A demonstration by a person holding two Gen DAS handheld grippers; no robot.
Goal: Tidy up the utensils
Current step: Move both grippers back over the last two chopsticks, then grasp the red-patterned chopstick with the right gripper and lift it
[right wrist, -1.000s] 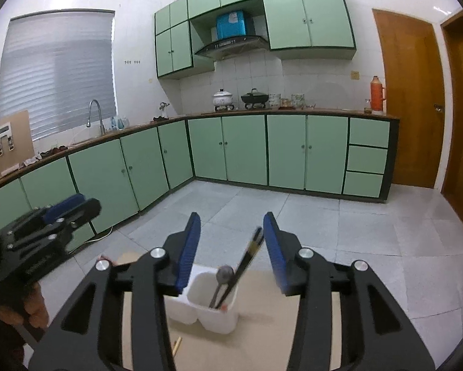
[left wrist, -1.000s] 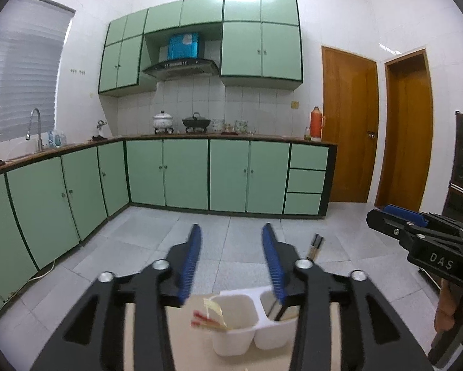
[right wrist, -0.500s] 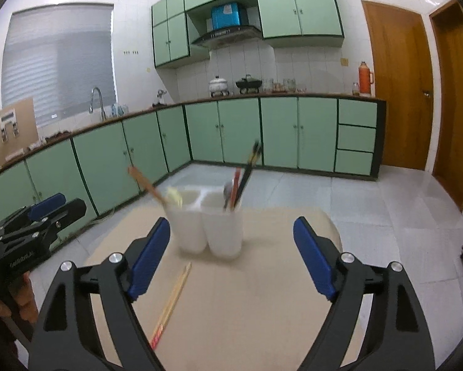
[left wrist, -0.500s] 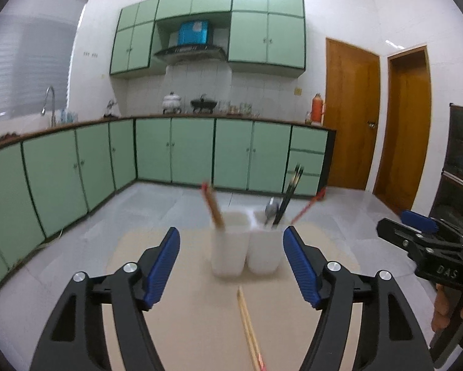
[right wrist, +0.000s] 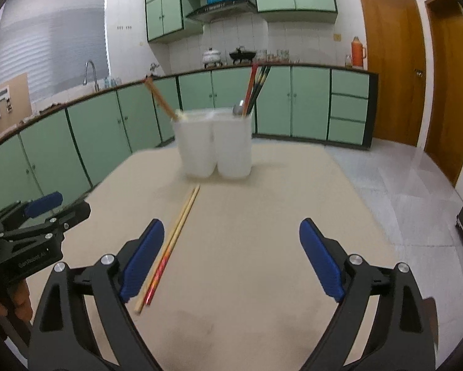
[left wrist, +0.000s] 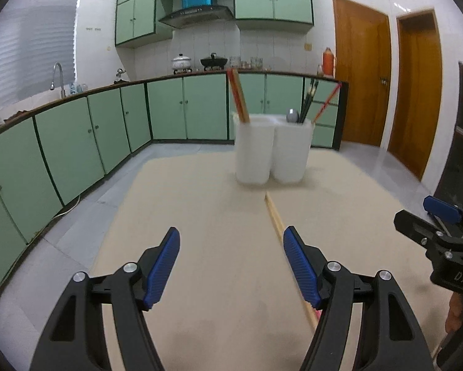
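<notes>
Green-cabinet kitchen [left wrist: 200, 105] behind, beige table [left wrist: 216, 247] filling lower frame. White two-cell holder [left wrist: 273, 150] upper centre on table: wooden chopsticks [left wrist: 238, 99] in left cell, spoon [left wrist: 292, 116] plus dark and red sticks in right cell. Loose chopstick pair [right wrist: 172, 241] flat on table below holder, red ends nearest camera. Left gripper [left wrist: 231, 266] fingers apart, nothing between. Right gripper [right wrist: 231, 262] fingers wide, just been opening, empty; pair just beside its left pad [right wrist: 143, 259].
</notes>
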